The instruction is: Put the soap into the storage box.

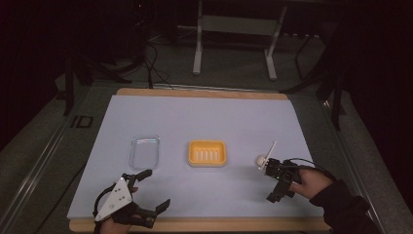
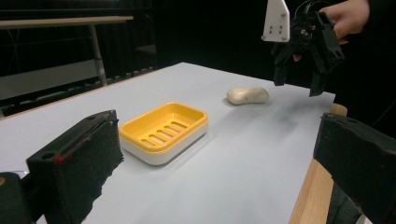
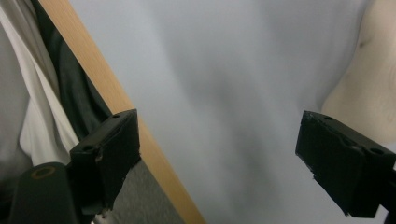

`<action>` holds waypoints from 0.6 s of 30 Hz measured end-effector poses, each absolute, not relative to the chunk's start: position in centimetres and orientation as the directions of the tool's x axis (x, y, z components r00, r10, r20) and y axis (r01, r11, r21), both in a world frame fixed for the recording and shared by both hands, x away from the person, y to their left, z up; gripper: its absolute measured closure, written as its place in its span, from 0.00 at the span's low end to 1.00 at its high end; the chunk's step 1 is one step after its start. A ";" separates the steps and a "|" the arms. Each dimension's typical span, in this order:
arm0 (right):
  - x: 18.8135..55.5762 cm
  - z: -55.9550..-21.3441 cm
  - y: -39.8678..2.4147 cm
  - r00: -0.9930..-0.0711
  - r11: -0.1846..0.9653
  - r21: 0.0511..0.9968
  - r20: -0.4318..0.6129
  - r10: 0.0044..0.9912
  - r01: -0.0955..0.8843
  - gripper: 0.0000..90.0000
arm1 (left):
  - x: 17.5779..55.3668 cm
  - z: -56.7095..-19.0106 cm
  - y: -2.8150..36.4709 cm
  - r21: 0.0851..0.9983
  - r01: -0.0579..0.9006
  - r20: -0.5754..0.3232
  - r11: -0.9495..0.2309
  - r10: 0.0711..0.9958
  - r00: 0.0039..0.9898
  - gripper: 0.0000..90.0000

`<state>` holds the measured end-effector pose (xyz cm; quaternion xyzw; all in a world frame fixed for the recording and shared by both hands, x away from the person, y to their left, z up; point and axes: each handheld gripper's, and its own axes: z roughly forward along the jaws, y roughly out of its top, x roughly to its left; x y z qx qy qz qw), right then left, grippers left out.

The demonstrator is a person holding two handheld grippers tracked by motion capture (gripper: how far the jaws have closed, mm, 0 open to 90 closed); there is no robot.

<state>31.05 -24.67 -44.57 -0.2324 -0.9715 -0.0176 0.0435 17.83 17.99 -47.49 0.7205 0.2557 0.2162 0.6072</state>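
The right gripper (image 1: 276, 183) sits at about 4 o'clock on the table (image 1: 204, 117), its body largely covered by the hand that holds it; in the high view its jaws are hard to separate, but its own view shows them wide apart with nothing between, aimed down at the pale sheet and the wooden edge (image 3: 116, 102). A pale blurred mass at the right border of that view is cut off and cannot be identified. The left gripper (image 1: 155, 187) lies at about 7 o'clock near the front edge, jaws spread and empty; its hand is cut off by the lower border of the high view. One bar of soap (image 1: 261, 159) rests on the sheet at about 3 o'clock, just beside the right gripper and partly screened by its white plate (image 1: 269, 154) in the high view; the left gripper view shows the soap (image 2: 247, 95) whole, lying free of the jaws, with the right gripper (image 2: 299, 79) raised above and beside it. One yellow soap dish (image 1: 208, 153) stands at the centre, empty, slots visible. One clear lid (image 1: 144, 150) lies at about 9 o'clock; its outline is faint against the sheet. Count: two grippers, one soap, one dish, one lid. The background beyond the table is dark; a metal frame (image 1: 234, 29) is dimly visible at 12 o'clock.
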 end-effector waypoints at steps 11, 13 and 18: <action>31.7 -44.3 -25.1 -0.887 0.885 0.060 0.069 0.457 0.461 0.14 | 17.8 -47.5 18.0 0.985 0.109 -0.001 -0.133 0.629 0.778 0.01; 31.9 -44.1 -25.2 -0.885 0.881 0.085 0.069 0.460 0.465 0.14 | 17.9 -47.5 18.0 0.985 0.110 -0.003 -0.131 0.629 0.777 0.01; 32.1 -43.6 -25.5 -0.885 0.876 0.129 0.088 0.457 0.465 0.14 | 17.9 -47.5 18.0 0.985 0.111 -0.004 -0.131 0.630 0.777 0.01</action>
